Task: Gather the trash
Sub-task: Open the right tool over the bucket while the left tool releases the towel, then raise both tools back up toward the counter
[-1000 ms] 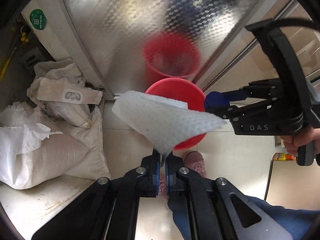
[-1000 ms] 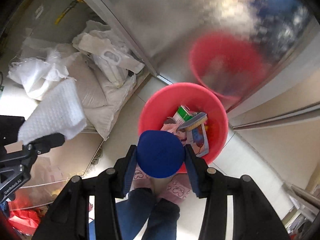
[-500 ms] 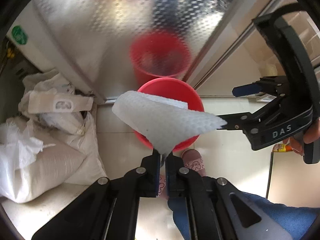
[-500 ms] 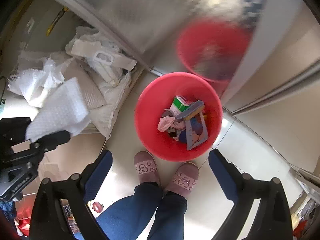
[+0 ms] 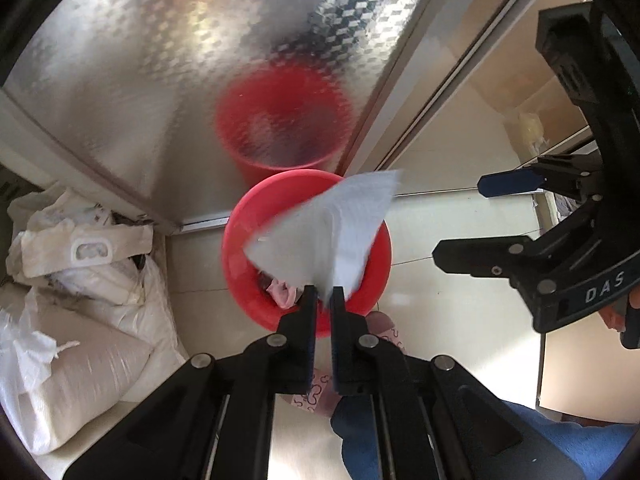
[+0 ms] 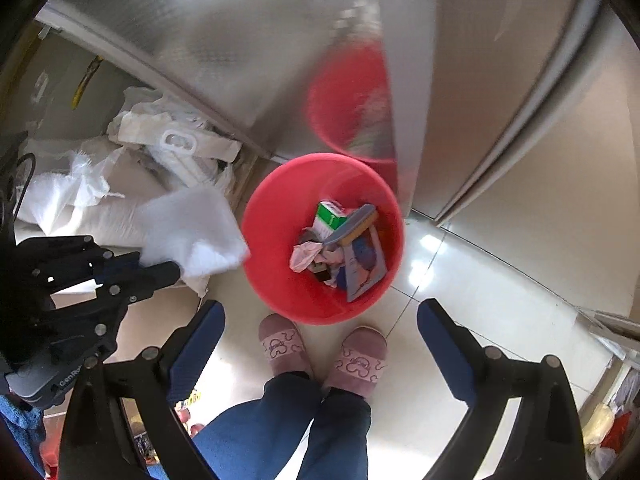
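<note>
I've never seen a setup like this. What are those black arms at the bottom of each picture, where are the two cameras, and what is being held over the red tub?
There is no robot here: a person standing in pink slippers holds a handheld two-finger tool in each hand. Each tool carries a camera that looks down along its own fingers, so the black bars at the bottom are the tool itself.

One picture comes from the left gripper. It is shut on a white paper towel, above the red bucket on the tiled floor.

The other comes from the right gripper, whose blue-padded fingers stand wide apart with nothing between them. It looks into the bucket, which holds a green and white carton, a brush and other rubbish. White sacks lie beside it.
</note>
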